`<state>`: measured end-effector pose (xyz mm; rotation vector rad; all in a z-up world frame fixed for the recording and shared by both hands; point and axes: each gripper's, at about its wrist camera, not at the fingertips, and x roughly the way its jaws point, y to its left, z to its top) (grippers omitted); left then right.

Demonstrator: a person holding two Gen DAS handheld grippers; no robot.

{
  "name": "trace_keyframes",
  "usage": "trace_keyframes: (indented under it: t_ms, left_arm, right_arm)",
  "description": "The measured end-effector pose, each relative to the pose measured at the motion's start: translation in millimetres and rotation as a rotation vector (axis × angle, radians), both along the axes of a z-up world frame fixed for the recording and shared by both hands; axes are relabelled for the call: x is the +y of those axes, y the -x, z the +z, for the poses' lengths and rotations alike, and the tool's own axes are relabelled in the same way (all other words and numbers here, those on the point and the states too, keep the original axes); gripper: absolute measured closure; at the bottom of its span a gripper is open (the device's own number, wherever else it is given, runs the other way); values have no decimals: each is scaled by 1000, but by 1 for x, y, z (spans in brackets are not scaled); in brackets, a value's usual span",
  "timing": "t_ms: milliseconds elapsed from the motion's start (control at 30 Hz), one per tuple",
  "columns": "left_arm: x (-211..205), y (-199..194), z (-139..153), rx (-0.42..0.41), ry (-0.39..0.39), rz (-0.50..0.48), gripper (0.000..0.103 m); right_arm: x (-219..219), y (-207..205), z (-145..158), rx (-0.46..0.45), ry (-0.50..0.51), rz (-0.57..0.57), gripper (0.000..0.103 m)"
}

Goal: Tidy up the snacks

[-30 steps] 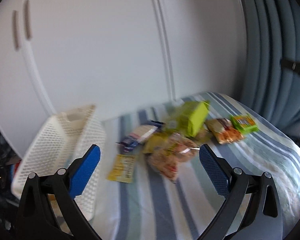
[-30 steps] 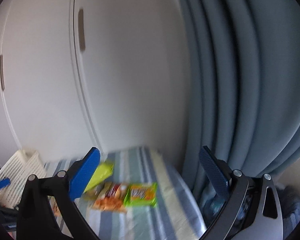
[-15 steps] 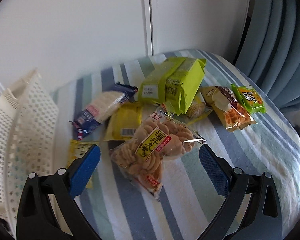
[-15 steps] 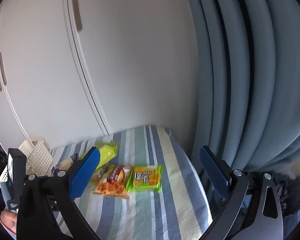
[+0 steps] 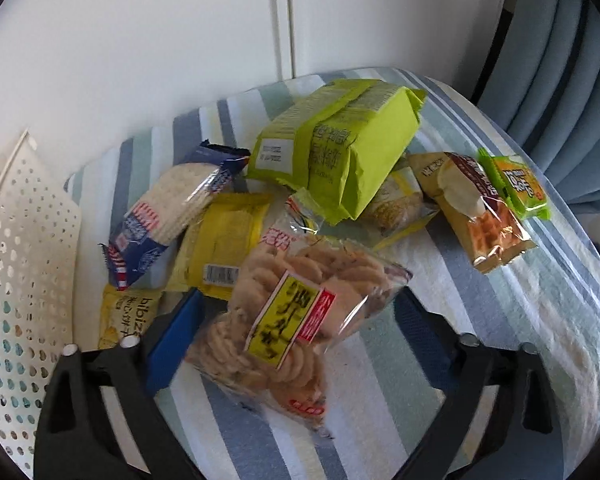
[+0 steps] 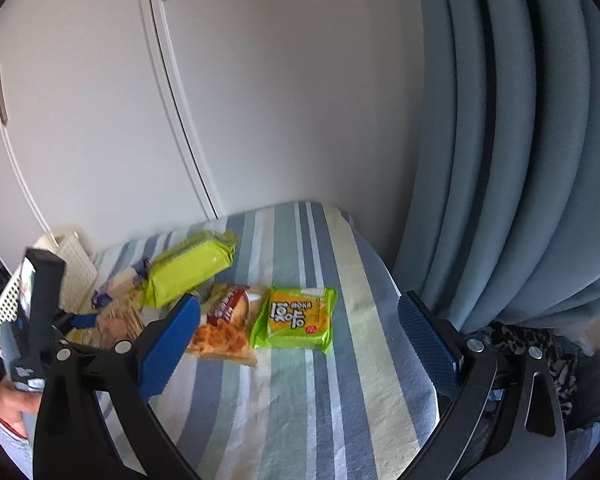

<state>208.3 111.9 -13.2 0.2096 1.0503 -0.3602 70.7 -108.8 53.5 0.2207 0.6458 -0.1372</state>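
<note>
A pile of snacks lies on the striped tablecloth (image 5: 480, 360). My left gripper (image 5: 298, 300) is open and low over the cloth, its blue pads on either side of a clear bag of round crackers (image 5: 288, 320) with a yellow label. Behind the bag lie a big lime-green pack (image 5: 340, 148), a blue-and-white wafer pack (image 5: 168, 216), a yellow pack (image 5: 224, 244), a waffle pack (image 5: 476, 212) and a small green pack (image 5: 520, 184). My right gripper (image 6: 300, 304) hangs open above the cloth with nothing in it, near the small green pack (image 6: 300, 318).
A white perforated basket (image 5: 24, 264) lies tipped at the table's left end. White cabinet doors (image 6: 100, 120) stand behind the table and a blue curtain (image 6: 520, 140) hangs at the right. A dark bin (image 6: 588, 400) sits on the floor beyond the right edge.
My left gripper has come forward and down until its pads flank the cracker bag. The right gripper has tilted down toward the table; both stayed open.
</note>
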Motion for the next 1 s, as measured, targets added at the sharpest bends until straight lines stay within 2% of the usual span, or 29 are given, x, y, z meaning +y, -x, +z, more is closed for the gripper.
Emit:
trace_keyframes:
  t_ms: [67,133,233,367,600,700,933,1000]
  left_arm:
    - [5,1,3,-4,28,13,23]
    - [13,0,7,-8,55,39,45]
    - [30,4,9,7,113,67,47]
    - [49,15,19,-22,171,96,47]
    - [70,37,47,-91,189,113,47]
    - [76,40,66,-116,206,118,47]
    - [90,54,102,-189,225,128,47]
    - [97,59,111,-207,226,138,47]
  right_arm:
    - [-1,-5,-6,42,4,-6,5]
    - [-6,-12,-12,85,-17,-11,5]
    - [-18,-23,-21,151,-68,-28,5]
    - [-30,-46,-33,241,-107,-31,5]
    - [-16,-96,-57,382,-81,14,5]
    - [-4,-110,-66,429,-27,20,5]
    - [5,-132,-88,513,31,12,5]
    - [4,-134,-91,511,26,14,5]
